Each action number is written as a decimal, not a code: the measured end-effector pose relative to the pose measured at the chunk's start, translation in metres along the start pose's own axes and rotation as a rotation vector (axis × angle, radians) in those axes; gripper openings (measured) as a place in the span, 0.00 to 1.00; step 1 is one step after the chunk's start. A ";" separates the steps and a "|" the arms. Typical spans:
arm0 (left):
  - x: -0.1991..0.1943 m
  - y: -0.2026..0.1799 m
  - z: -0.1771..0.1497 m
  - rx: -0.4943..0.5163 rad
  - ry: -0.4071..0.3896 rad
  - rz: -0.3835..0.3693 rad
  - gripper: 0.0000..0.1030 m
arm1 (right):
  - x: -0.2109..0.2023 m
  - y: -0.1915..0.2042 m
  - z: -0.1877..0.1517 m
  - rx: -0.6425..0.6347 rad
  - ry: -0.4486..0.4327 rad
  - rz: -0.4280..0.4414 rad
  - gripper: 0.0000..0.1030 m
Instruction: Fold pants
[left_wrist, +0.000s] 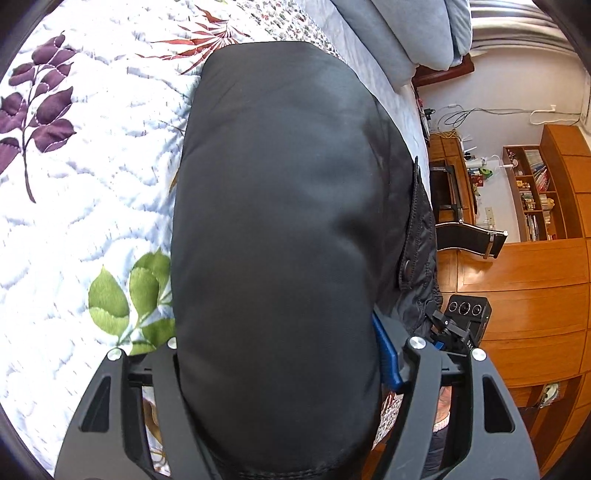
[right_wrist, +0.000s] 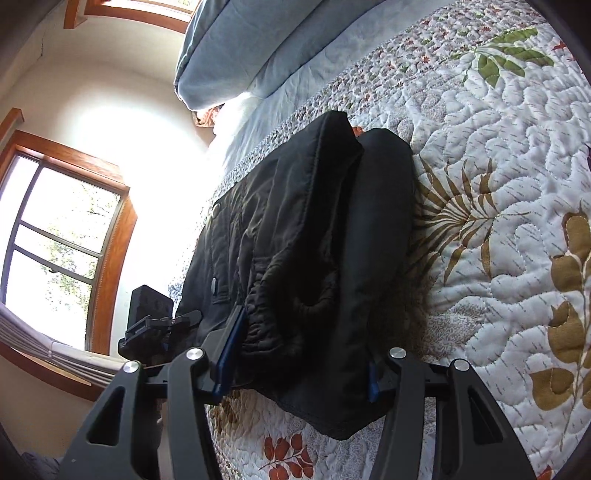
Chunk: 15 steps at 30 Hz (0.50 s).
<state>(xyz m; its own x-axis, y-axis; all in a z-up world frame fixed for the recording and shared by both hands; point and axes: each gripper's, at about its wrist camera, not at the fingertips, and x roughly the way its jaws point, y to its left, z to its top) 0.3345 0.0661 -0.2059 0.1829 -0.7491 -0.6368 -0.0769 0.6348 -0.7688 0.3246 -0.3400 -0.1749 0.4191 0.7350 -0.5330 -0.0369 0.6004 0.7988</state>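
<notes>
Left wrist view: black pants (left_wrist: 280, 229), folded into a thick bundle, lie on the quilted bed (left_wrist: 85, 206). Left hand-held gripper (left_wrist: 284, 354) is clamped on the bundle's near end; right hand-held gripper (right_wrist: 299, 373) likewise grips the near edge.

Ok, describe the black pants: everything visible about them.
The black pants are padded and quilted, of slightly shiny fabric, with metal snaps on one side. They lie folded into a thick bundle on the floral quilt. The left gripper and right gripper each have their jaws on either side of the bundle, touching it.
</notes>
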 end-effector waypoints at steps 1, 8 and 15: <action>0.002 -0.002 0.002 0.002 0.001 0.001 0.66 | 0.002 0.001 -0.001 0.005 -0.005 0.003 0.52; 0.006 -0.006 0.003 0.026 -0.003 -0.002 0.70 | 0.001 -0.006 -0.009 0.024 -0.025 0.015 0.54; 0.009 -0.016 0.001 0.030 -0.011 -0.001 0.72 | -0.001 -0.009 -0.012 0.035 -0.035 0.011 0.54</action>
<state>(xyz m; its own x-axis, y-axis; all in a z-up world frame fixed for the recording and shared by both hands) 0.3389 0.0488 -0.1992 0.1934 -0.7480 -0.6349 -0.0471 0.6392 -0.7676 0.3137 -0.3424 -0.1853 0.4501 0.7297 -0.5147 -0.0104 0.5807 0.8141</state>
